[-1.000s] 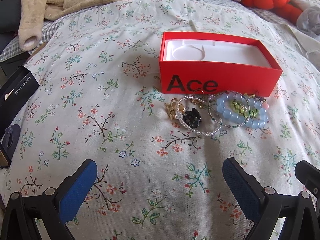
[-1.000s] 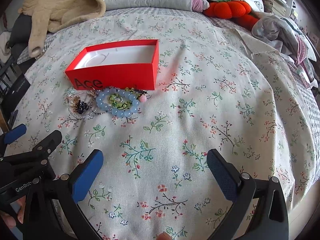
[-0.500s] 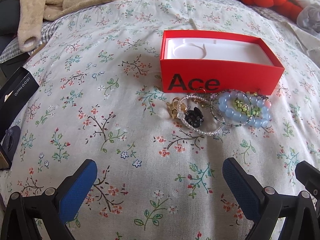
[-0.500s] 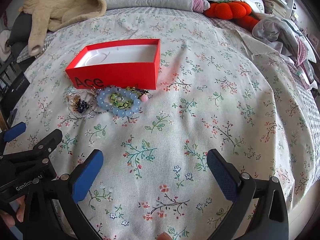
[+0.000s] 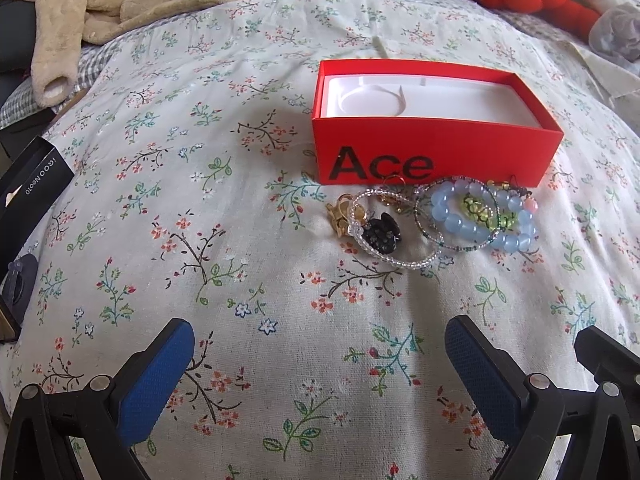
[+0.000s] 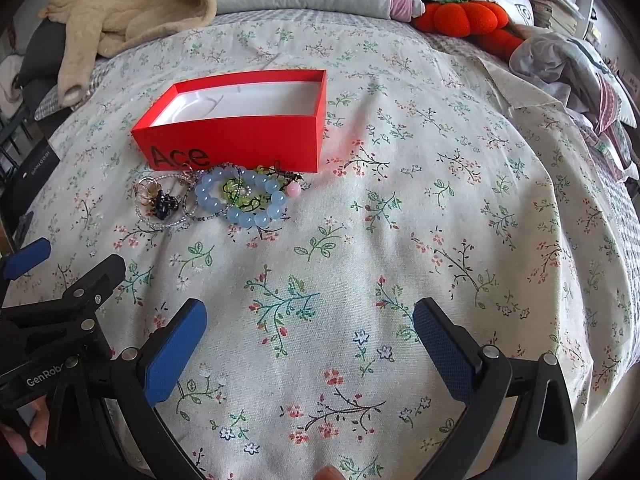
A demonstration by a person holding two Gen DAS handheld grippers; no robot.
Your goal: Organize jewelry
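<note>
floral bedspread covers the bed, with an open red box near its middle. bracelets and rings lie heaped against the box's printed side. left gripper and right gripper hover with fingers spread wide, holding nothing.

Beige robe, orange plush, blk box

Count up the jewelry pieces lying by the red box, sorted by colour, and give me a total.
Blue bead bracelet: 1
Clear bead bracelet: 1
Thin dark-bead bracelet: 1
Green pieces: 2
Black flower piece: 1
Gold pieces: 2, tangled, count uncertain
Total: about 8
</note>
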